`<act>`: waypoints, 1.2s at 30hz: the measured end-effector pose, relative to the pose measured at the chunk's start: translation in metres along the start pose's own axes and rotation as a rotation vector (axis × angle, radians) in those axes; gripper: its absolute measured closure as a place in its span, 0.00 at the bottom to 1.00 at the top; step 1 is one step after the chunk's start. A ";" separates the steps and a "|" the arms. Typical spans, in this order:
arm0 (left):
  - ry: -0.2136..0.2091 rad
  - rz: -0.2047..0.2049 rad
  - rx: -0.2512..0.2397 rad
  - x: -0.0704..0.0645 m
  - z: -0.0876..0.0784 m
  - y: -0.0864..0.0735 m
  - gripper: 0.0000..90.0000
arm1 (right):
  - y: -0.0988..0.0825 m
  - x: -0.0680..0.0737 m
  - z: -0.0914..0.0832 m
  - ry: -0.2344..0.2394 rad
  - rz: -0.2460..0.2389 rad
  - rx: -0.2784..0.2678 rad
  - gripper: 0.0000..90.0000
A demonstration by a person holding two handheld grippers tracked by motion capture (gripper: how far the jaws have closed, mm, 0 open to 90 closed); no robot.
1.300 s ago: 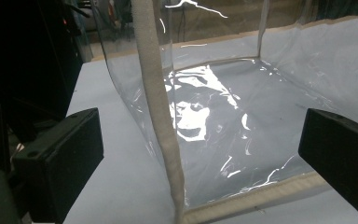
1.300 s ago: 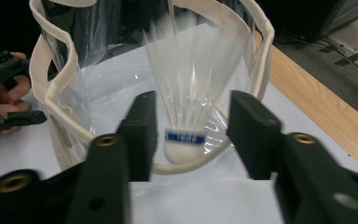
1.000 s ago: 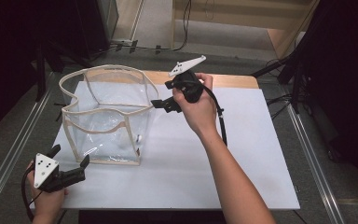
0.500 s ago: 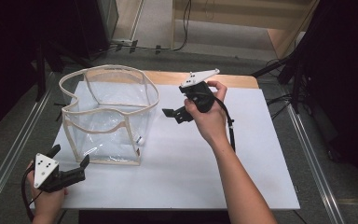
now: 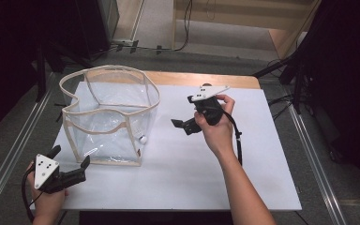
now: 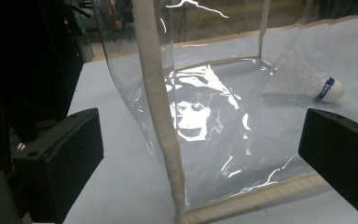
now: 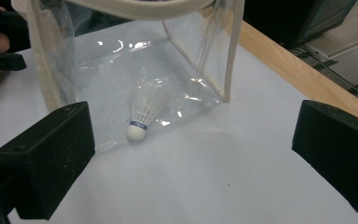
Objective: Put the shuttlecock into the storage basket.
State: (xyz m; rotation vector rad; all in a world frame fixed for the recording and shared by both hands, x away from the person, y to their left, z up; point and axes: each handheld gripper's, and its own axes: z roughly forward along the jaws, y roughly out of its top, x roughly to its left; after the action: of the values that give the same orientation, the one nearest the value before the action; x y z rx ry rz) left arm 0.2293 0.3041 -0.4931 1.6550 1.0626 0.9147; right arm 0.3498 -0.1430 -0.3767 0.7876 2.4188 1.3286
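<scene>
So there's a clear plastic bag with cream fabric trim standing open on the white tabletop, toward its left half, and a white shuttlecock with a blue band round its cork is lying on its side inside, down on the bag's floor near the wall that faces the right gripper. From above you can just about make out the cork as a pale dot low on that wall, though it's tiny there so I wouldn't swear to how it's angled. The right gripper sits in the air just right of the bag, not touching it, jaws pointed at the bag and spread wide with nothing between them; they've just been opening over the last moment. The left gripper is down at the front left corner of the tabletop, just beside the bag's near bottom corner, jaws also wide and empty, with the bag's trimmed vertical edge lined up right between them in the left gripper view. A strip of bare wood shows along the far edge, behind the bag.
</scene>
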 end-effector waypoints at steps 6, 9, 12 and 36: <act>0.000 -0.001 0.000 0.000 0.000 0.000 0.00 | -0.016 0.000 -0.001 -0.007 0.000 -0.001 0.00; -0.001 0.000 0.000 0.000 0.000 0.000 0.00 | -0.023 -0.001 -0.002 -0.013 0.010 -0.007 0.00; -0.001 0.000 -0.001 0.000 0.000 0.000 0.00 | -0.031 -0.002 -0.003 -0.016 0.019 -0.003 0.00; -0.001 -0.001 0.000 0.000 0.000 0.000 0.00 | -0.087 -0.004 -0.019 -0.046 0.054 0.001 0.00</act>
State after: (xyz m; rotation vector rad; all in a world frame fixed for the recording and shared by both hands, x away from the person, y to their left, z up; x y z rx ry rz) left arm 0.2292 0.3044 -0.4930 1.6548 1.0631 0.9125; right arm 0.3157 -0.1963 -0.4397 0.8794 2.3787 1.3144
